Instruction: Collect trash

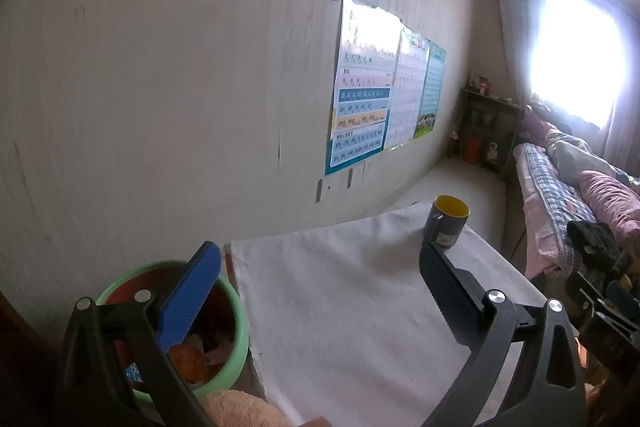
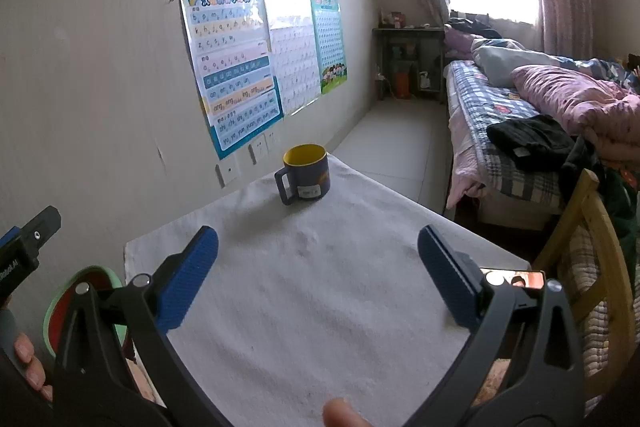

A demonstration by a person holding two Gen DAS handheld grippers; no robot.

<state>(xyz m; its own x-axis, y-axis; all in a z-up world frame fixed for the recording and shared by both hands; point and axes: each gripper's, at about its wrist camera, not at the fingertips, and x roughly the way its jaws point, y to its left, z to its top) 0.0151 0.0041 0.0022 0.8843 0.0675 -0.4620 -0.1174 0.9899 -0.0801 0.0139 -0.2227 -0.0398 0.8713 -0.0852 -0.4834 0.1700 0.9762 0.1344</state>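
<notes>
Since both jaws gape empty, left hand-held gripper (image 1: 320, 263), right hand-held gripper (image 2: 318, 249): scan white bench (image 2: 320, 287) for scraps; bin (image 1: 236, 327) lower left; skirt mug (image 2: 306, 173).

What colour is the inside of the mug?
Yellow inside the mug, dark blue outside; clearest in the right wrist view.

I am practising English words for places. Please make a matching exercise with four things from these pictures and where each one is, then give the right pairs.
Things:
1. mug
2. green bin
3. posters
4. black garment

Places:
A. on the bed
B. on the wall
C. on the white cloth, at the far end of the table
D. beside the table, at its left edge

Pairs: 1-C, 2-D, 3-B, 4-A
</notes>
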